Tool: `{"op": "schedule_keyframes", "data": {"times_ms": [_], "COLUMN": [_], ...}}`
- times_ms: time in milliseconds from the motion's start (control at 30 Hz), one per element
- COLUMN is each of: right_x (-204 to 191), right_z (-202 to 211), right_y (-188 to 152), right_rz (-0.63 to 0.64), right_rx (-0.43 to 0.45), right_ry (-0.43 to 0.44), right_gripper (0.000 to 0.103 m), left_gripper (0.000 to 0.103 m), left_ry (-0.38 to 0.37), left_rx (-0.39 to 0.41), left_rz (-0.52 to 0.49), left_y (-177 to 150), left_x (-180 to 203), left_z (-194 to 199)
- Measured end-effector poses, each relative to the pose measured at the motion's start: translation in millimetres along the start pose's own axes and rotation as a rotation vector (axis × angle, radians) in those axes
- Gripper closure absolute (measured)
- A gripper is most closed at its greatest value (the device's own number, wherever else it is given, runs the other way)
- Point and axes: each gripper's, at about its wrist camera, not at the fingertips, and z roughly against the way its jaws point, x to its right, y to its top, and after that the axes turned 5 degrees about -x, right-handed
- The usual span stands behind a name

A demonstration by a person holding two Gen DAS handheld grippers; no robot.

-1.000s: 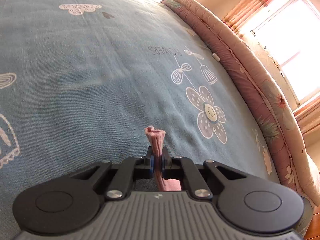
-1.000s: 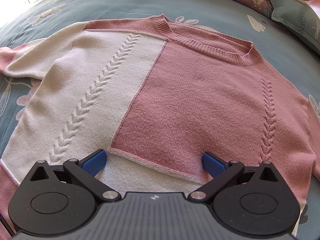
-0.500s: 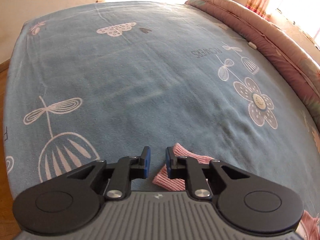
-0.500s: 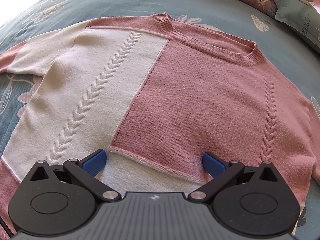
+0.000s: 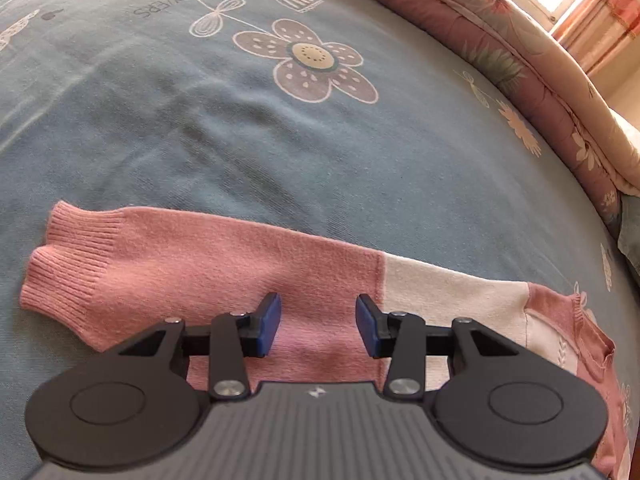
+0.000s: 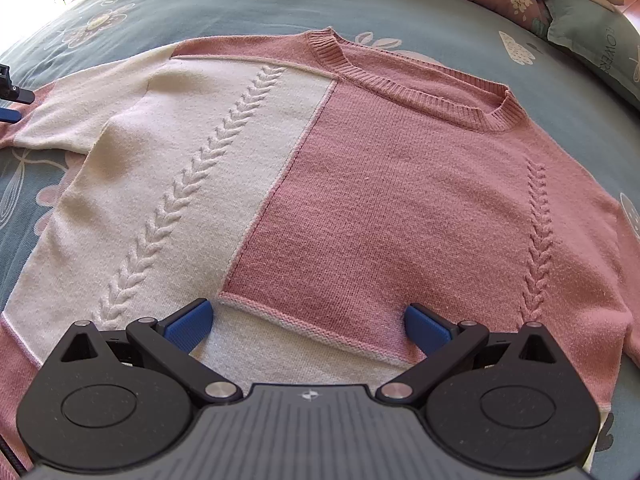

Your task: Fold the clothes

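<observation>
A pink and cream knitted sweater (image 6: 320, 184) lies spread flat, front up, on the blue-grey flower-printed bedsheet (image 5: 248, 148). Its pink sleeve with ribbed cuff (image 5: 168, 268) stretches out flat across the sheet. The left gripper (image 5: 318, 322) hangs over that sleeve; its 2 blue-padded jaws have just been opening and stand apart, gripping nothing. The right gripper (image 6: 307, 322) hovers over the sweater's lower hem, jaws spread wide and released. A rolled pink floral quilt (image 5: 520, 64) lies along the sheet's far edge.
</observation>
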Motion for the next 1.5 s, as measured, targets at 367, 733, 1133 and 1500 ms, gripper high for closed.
{"op": "schedule_keyframes", "data": {"times_ms": [367,733,1133,1500], "right_x": [-1,-1,-1,-4], "right_z": [0,0,1,1], "right_y": [-4,-5,-8,-7], "right_rz": [-0.006,-0.011,-0.014,-0.021], "right_rx": [0.026,0.033,0.049,0.043], "right_ry": [-0.005,-0.008,-0.008,-0.014], "right_gripper": [0.0,0.0,0.0,0.0], "left_gripper": [0.057,0.049,0.034,0.03], "left_ry": [0.098,-0.114,0.017,-0.046], "left_rx": [-0.036,-0.083,-0.084,-0.16], "left_rz": [-0.281,-0.892,-0.919,-0.98], "left_y": [-12,-104,-78,-121], "left_x": [55,213,189,215], "left_z": [5,-33,-31,-43]}}
